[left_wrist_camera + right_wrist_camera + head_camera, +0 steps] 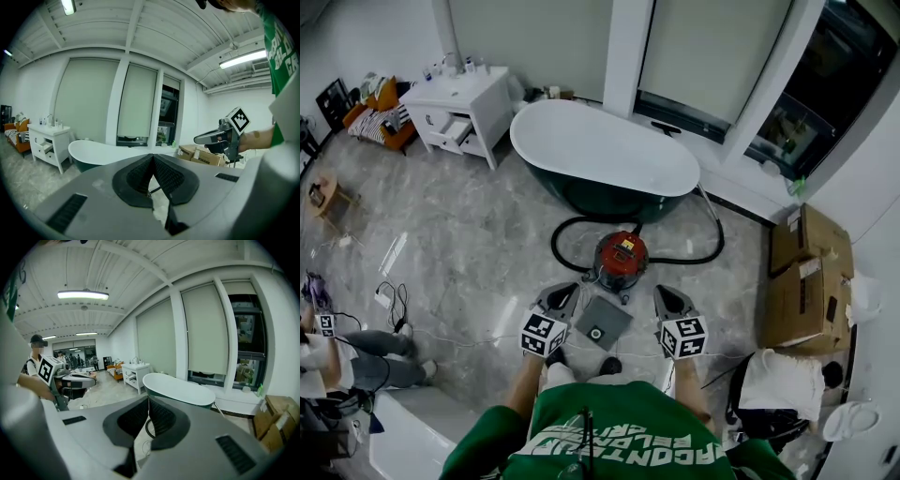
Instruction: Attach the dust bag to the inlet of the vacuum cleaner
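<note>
Colour notes:
- Vacuum cleaner [620, 261]: red body, black base, yellow label on top.
- Hose [565, 228]: black.
- Dust bag [603, 322]: plain grey, black ring round a pale centre.
- Left gripper [562, 289] and right gripper [667, 291]: grey shells, black ribbed pads. Each cube carries black-and-white square markers.
- Bathtub [605, 150]: white inside and on the rim, dark green outside.
- Cabinet [455, 108]: white.
- Floor [469, 234]: grey marble pattern with pale veins, glossy.
- Cardboard boxes [806, 272]: brown, with white labels.
- Shirt [609, 436]: green with white lettering.
- Chair [384, 103]: orange.
- Blinds [136, 98]: pale grey-green.
- Window frames [123, 103]: white.
</note>
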Action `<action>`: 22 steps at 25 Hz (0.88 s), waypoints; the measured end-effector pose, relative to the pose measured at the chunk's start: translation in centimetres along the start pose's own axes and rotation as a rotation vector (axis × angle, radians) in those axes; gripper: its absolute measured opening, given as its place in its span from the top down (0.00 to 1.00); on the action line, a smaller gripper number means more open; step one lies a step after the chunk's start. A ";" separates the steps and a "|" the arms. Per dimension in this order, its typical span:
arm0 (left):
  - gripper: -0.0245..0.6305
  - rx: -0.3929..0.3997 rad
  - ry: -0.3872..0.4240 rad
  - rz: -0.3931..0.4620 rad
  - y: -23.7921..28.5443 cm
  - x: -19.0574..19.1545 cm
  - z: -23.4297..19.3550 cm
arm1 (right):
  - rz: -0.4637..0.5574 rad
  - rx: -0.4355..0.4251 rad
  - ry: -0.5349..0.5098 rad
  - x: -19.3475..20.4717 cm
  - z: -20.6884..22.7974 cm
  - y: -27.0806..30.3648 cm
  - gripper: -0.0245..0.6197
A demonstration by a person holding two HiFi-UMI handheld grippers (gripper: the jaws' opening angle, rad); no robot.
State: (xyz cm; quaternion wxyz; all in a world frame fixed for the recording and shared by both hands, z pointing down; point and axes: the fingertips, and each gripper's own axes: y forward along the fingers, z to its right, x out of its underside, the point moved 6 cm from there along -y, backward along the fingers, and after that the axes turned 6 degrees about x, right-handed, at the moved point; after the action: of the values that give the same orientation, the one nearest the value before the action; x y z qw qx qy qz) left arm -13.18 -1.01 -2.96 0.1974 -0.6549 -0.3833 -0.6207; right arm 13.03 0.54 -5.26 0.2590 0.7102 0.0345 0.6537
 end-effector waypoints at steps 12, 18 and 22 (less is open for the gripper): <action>0.96 0.038 0.021 -0.012 0.3 -0.4 -2.7 | -0.004 0.032 0.010 -0.5 -1.3 1.7 0.95; 0.96 0.052 0.028 -0.020 0.6 -0.7 -3.5 | -0.012 0.030 0.009 -0.7 -1.8 2.6 0.95; 0.96 0.054 0.028 -0.022 0.5 -0.8 -3.9 | -0.015 0.024 0.007 -0.9 -2.2 3.0 0.95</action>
State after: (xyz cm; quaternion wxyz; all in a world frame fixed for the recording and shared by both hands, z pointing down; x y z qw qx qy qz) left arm -15.35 -4.42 -3.02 0.2133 -0.6361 -0.4042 -0.6216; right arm 9.95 -1.66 -4.79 0.2551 0.7109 0.0486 0.6536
